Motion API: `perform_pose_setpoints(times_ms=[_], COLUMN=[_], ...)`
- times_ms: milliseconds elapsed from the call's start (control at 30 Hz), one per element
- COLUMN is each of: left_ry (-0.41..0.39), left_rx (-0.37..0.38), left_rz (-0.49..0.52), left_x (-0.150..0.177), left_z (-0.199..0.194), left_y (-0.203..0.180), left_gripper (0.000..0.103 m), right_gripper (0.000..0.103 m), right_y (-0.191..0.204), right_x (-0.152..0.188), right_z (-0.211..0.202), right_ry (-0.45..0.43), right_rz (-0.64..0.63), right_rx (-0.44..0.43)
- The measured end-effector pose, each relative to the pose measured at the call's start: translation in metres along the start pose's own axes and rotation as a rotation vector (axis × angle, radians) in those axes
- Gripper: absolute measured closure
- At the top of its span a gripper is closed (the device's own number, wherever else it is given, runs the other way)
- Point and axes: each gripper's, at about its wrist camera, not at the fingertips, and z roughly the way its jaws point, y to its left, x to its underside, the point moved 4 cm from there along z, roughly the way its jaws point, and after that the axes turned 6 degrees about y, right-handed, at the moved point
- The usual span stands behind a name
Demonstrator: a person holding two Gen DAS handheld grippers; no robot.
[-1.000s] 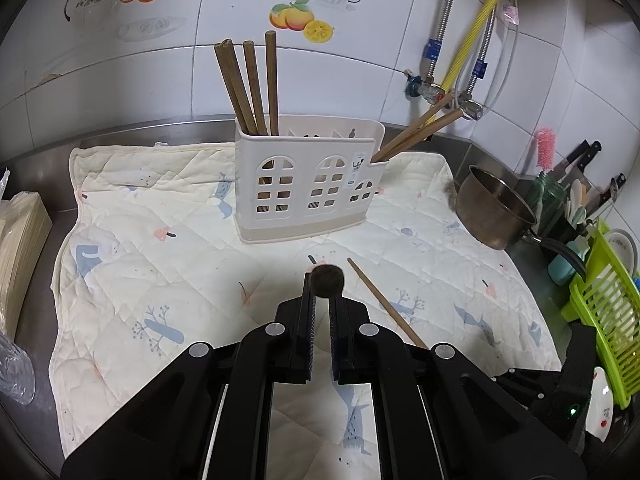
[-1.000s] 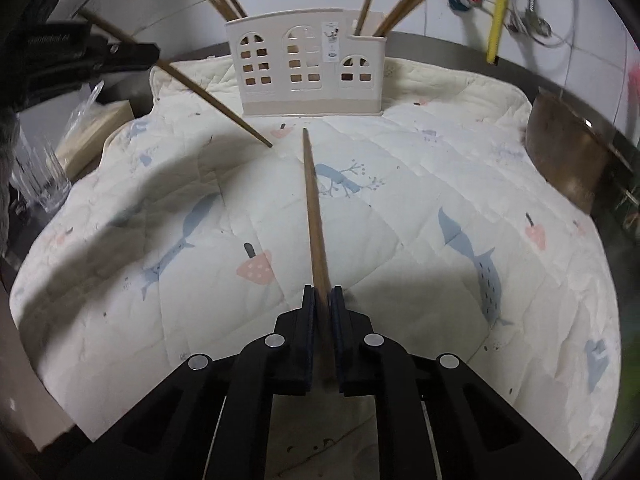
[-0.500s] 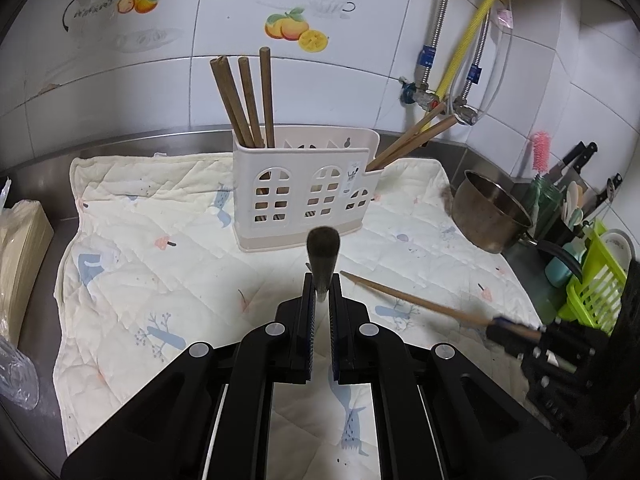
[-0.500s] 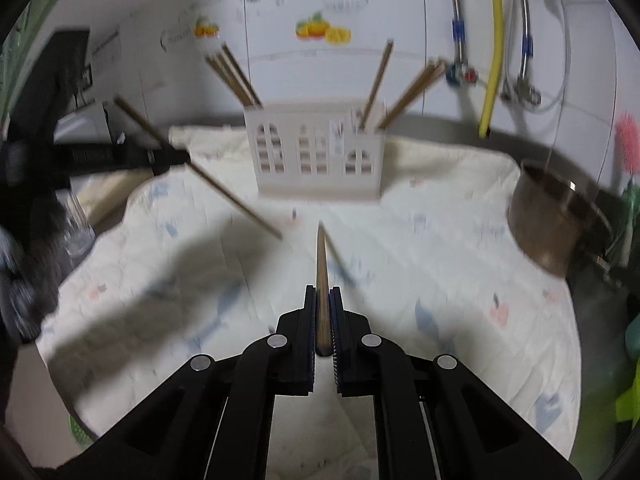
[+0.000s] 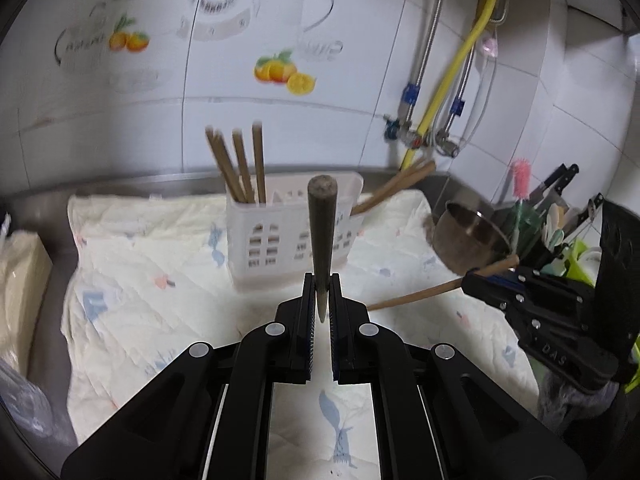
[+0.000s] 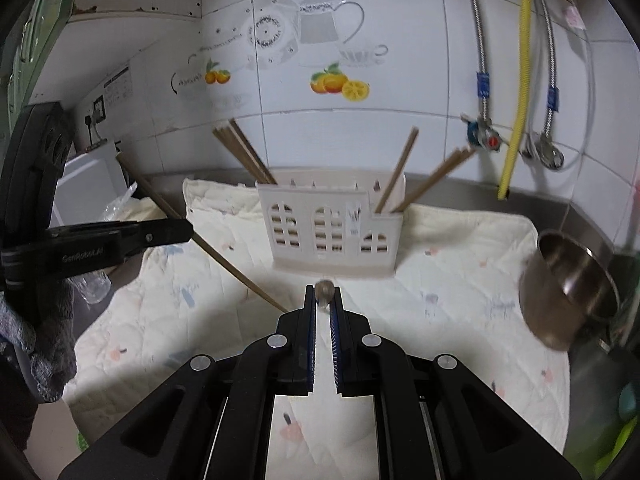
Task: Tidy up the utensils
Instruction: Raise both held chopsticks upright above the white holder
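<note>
A white plastic utensil holder stands on the quilted mat. Brown chopsticks lean in its left compartment and its right one. My left gripper is shut on a dark chopstick that rises in front of the holder. In the right wrist view this gripper comes in from the left, its chopstick slanting down toward the mat. My right gripper is shut on a chopstick seen nearly end-on. From the left wrist it shows at the right, chopstick held crosswise.
A steel pot sits at the mat's right edge. Beyond it are a pink brush, knives and a green rack. A yellow hose and pipes hang on the tiled wall. A cream stack lies at the left.
Both grippers have risen above the mat with their chopsticks. The right chopstick has left the mat and now points almost at the camera. The left chopstick's far end has tilted upward.
</note>
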Motion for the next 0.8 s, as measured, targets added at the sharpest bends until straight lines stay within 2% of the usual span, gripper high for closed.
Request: perform_pose_setpoints(times_ms=[100,267,400,467,600,800], left_ry=[-0.026,-0.103,-0.153,-0.163,-0.142,-0.055], left_rx=[0.022,0.000,-0.046,-0.093,-0.144,-0.158], left_rz=[0.009,0.044,0.072,0.085,0.087,0.075], left_x=[-0.021,-0.060,-0.092,-0.106,-0.121,-0.121], left_z=[-0.010,-0.031,-0.039,-0.035,-0.016,0.027], left_y=[-0.004,-0.009,-0.012,-0.010,0.000,0.015], left_gripper=[0.098,0.098,0.098,0.098,0.098,0.098], right_gripper=[0.096,0.096,0.096,0.096,0.096,0.096], right_y=[-0.001,-0.009,-0.019,-0.022,-0.027,-0.038], right_x=[-0.020,-0.059,-0.094,-0.108,-0.136,-0.170], right_z=[-0.007,-0.019,-0.028,-0.031,-0.034,-0.030], right_ry=[-0.005,-0.009,-0.029,-0.044,-0.068,-0.118], right_rz=[-0.028,-0.050,-0.054,-0.055,-0.044,-0.026], right_rx=[0.001,-0.006,-0.005,-0.001,-0.011,0.005])
